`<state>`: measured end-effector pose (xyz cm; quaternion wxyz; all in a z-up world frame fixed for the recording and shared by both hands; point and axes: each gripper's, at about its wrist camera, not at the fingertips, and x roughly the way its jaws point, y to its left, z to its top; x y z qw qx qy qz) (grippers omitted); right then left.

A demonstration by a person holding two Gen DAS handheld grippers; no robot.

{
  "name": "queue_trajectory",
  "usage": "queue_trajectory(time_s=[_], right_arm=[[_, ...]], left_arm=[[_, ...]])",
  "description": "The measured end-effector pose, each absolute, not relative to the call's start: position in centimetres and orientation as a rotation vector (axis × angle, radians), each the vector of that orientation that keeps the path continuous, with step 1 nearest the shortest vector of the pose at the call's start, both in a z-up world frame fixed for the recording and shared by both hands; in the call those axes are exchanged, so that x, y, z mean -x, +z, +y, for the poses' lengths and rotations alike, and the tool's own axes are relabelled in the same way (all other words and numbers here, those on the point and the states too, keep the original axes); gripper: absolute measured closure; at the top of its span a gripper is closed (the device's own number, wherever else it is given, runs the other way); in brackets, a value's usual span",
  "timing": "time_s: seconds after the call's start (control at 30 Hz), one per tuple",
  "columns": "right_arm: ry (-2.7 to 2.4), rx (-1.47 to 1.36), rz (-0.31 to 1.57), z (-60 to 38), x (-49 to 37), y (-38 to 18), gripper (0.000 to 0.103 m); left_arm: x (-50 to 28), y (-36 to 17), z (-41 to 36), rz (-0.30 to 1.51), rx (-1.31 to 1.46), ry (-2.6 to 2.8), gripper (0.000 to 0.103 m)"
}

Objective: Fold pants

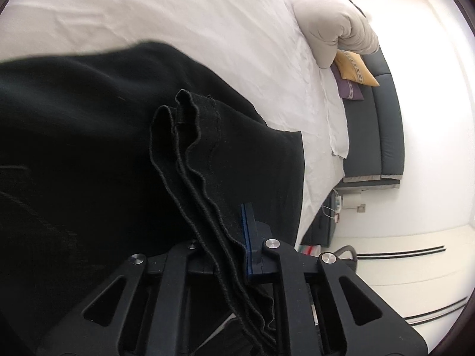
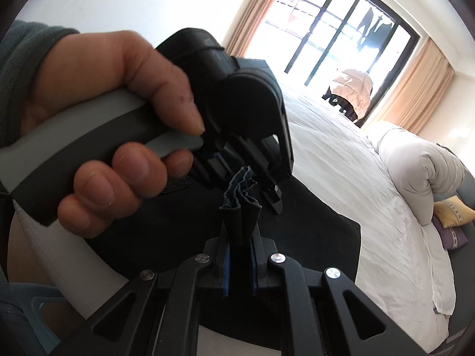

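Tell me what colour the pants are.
Black; the pants show best in the left wrist view, pinched by the left gripper.

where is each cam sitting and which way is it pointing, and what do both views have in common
Left wrist: rides on the left gripper, looking along its fingers across the black pants and white bed toward the rolled duvet and headboard; only its own fingers show, clamped on bunched pants fabric.
Right wrist: rides on the right gripper, facing the window; its fingers pinch a pants fold, and the person's left hand holding the other gripper fills the left side.
Shared: the pants, bed, duvet and yellow cushion.
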<state>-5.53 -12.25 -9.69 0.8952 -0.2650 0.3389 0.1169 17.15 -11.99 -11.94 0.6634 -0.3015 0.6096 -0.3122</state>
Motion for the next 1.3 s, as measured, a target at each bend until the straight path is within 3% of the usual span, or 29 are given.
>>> queue_trajectory(time_s=[0.7, 0.9, 0.97, 1.17, 1.3], right_arm=[[0.347, 0.533, 0.785, -11.1, 2.6, -11.1, 0.091], [0.407, 0.444, 0.9, -12.4, 1.4, -12.3, 0.076], [0.44, 0.354, 0.928, -13.9, 1.4, -11.1, 0.063], [0.399, -0.038, 0.9, -24.1, -0.5, -5.3, 0.055], [0.302, -0.35, 0.866, -32.8, -5.8, -4.3, 0.055]], left_arm=[[-15.2, -13.4, -8.6, 1.313, 0.462, -0.599, 0.094], [-14.3, -13.5, -6.3, 1.331, 0.459, -0.581, 0.093], [-13.8, -12.5, -5.3, 1.319, 0.426, -0.554, 0.089], [-12.6, -7.6, -4.1, 1.19, 0.327, -0.452, 0.089], [-11.2, -5.8, -7.9, 1.114, 0.276, -0.602, 0.089]])
